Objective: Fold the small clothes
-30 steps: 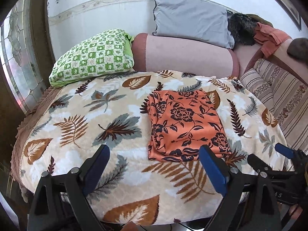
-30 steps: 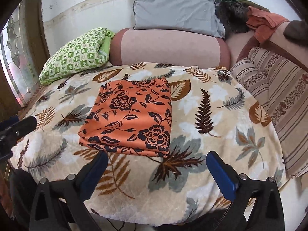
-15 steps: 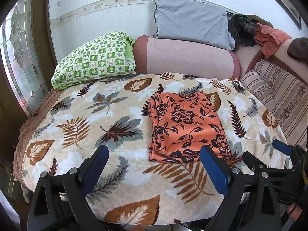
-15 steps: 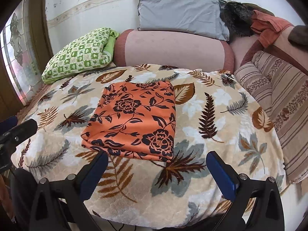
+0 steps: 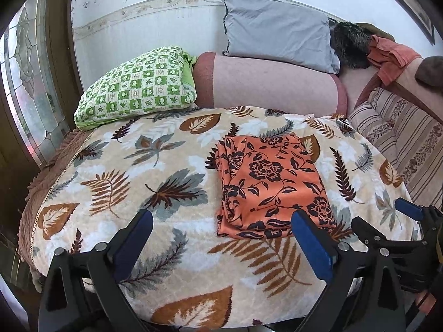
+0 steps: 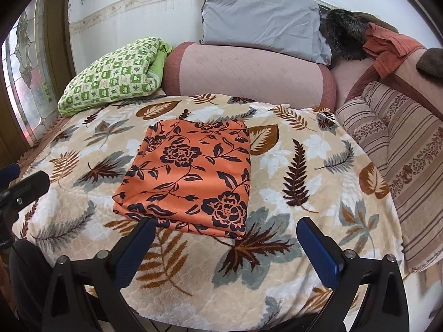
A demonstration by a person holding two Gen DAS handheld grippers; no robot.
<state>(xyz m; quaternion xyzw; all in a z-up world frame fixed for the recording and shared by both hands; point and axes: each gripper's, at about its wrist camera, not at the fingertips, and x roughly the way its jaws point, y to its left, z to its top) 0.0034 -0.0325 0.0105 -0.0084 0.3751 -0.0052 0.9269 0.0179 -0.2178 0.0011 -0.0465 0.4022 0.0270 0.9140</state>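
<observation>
An orange cloth with a dark flower print lies folded into a flat rectangle on the leaf-patterned blanket; it also shows in the right wrist view. My left gripper is open and empty, held near the blanket's front edge, just short of the cloth's near edge. My right gripper is open and empty, also held just short of the cloth's near edge. The right gripper shows at the right edge of the left wrist view.
A green checked pillow lies at the back left, a pink bolster and a grey pillow at the back. A striped cushion lies to the right. A stained-glass window stands on the left.
Both grippers have drawn back and up a little from the bed, so the folded cloth sits slightly lower and farther in view. The cloth has not moved.
</observation>
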